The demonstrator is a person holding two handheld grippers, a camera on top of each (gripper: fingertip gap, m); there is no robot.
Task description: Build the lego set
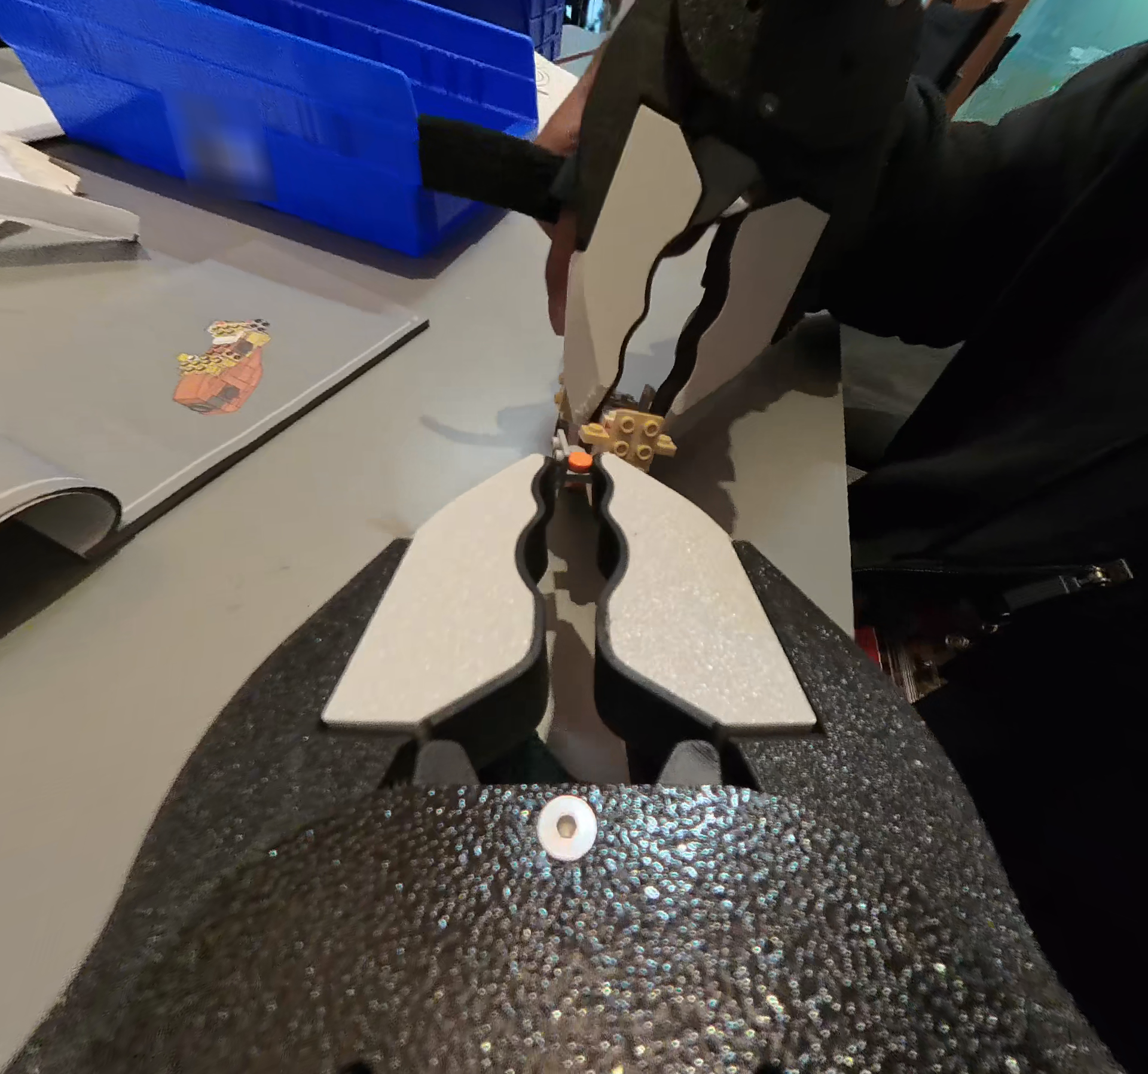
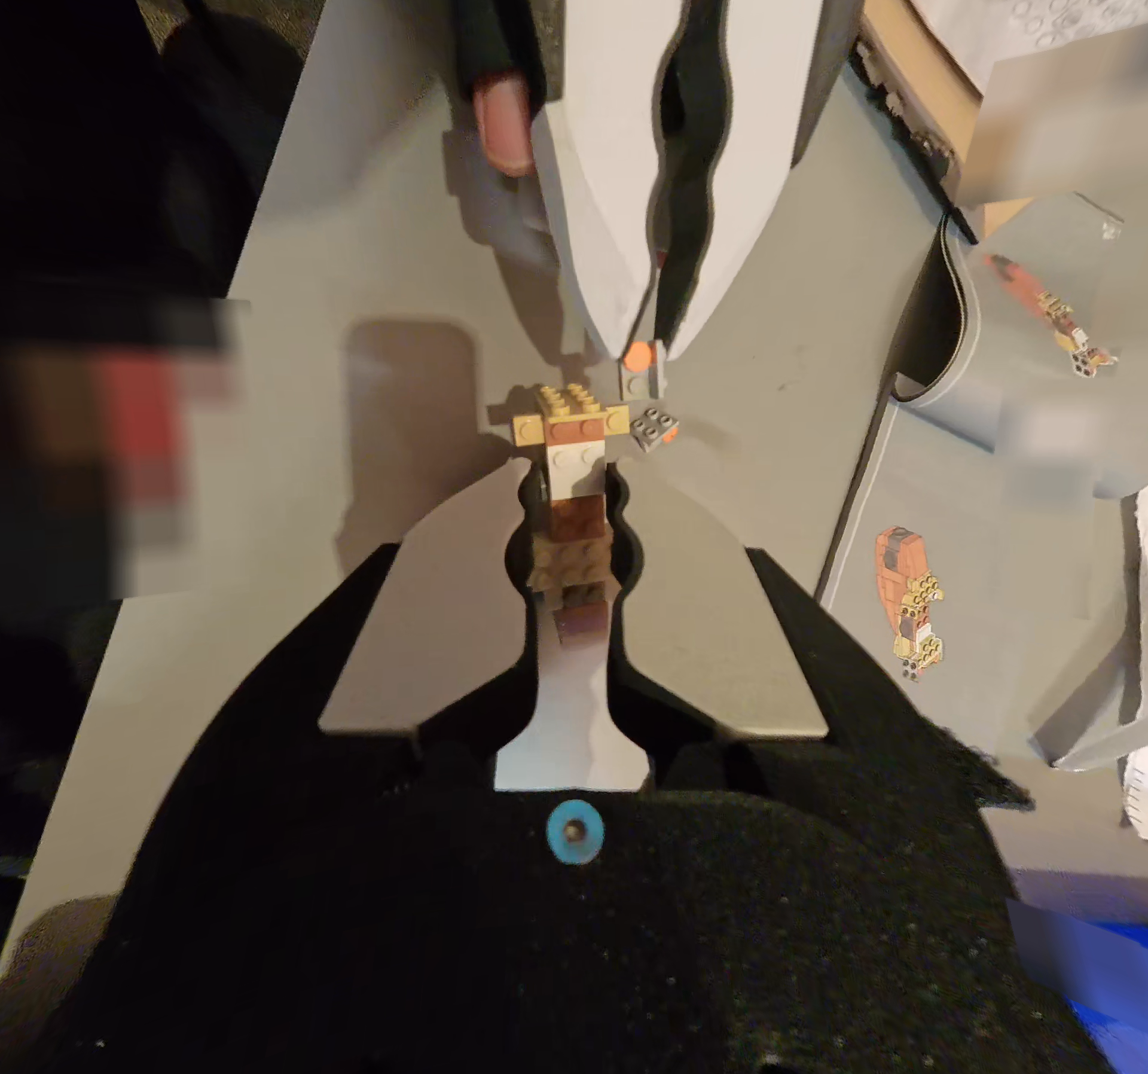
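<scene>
The model (image 2: 574,485) is clamped mid-frame by the right gripper (image 2: 568,479) so the grey piece (image 2: 640,376), pinched by the left gripper (image 1: 574,465), can be attached.

Each camera sits just behind its own gripper's fingers and looks forward along them, down at a slant onto the grey table (image 1: 298,584). The left wrist view faces the right gripper (image 1: 627,404) close ahead, with blue bins (image 1: 261,87) far left and an open instruction booklet (image 1: 205,373) lying to the left. The right wrist view looks almost straight down from close above, facing the left gripper (image 2: 646,348), which enters from the far edge; the booklet (image 2: 994,547) lies to its right. The two views point at each other and share the patch of table between the fingertips, where the tan lego build (image 1: 630,432) (image 2: 571,423) sits very near both lenses.
</scene>
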